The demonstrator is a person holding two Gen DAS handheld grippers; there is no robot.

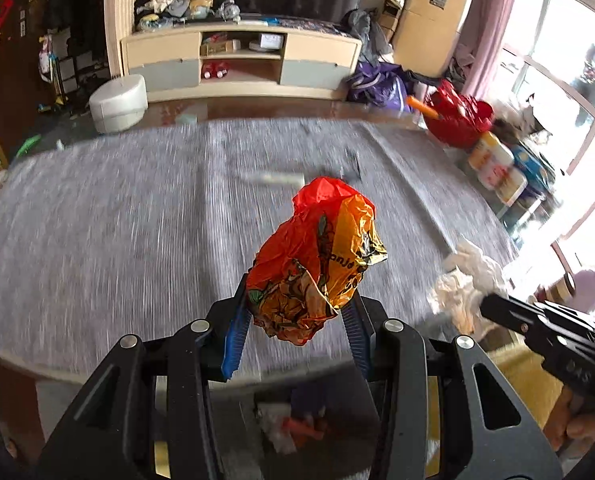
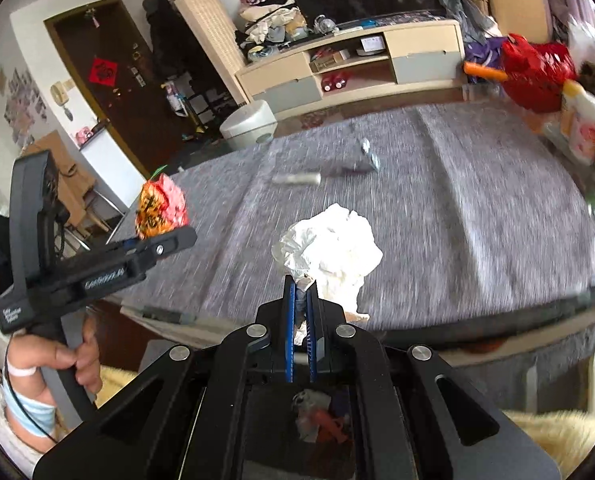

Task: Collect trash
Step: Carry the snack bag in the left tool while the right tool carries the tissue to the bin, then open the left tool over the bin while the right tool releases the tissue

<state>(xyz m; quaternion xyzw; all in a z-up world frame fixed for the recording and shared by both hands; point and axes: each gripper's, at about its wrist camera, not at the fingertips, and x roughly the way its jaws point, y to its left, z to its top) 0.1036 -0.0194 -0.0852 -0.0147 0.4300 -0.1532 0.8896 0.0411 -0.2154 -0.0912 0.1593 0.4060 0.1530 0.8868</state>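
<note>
Nearest in each wrist view, below the fingers, sits a dark bin [image 1: 297,424] with scraps of white and orange trash inside; it also shows in the right wrist view [image 2: 317,420].

The left gripper [image 1: 297,320] is partly closed, its blue-padded fingers [image 1: 235,344] clamping the lower end of a crumpled orange and red wrapper [image 1: 317,256], which stands up above the near edge of the tabletop [image 1: 117,220]. From the right wrist view the same gripper [image 2: 169,240] appears at the left with the wrapper [image 2: 161,210] in its tip, and a hand [image 2: 65,360] grips its handle.

The right gripper [image 2: 302,292] is nearly shut, its fingers pinching the bottom of a crumpled white tissue [image 2: 329,248] held over the near part of the tabletop [image 2: 457,220]. In the left wrist view this gripper [image 1: 493,304] enters from the right with the tissue [image 1: 469,280] at its tip.

Farther out on the grey cloth lie a pale stick-like piece [image 2: 297,179] and a small dark item [image 2: 361,160], both blurred. At the far right stands a red bag [image 1: 457,120], and beyond the tabletop a TV cabinet [image 1: 241,60] lines the wall.
</note>
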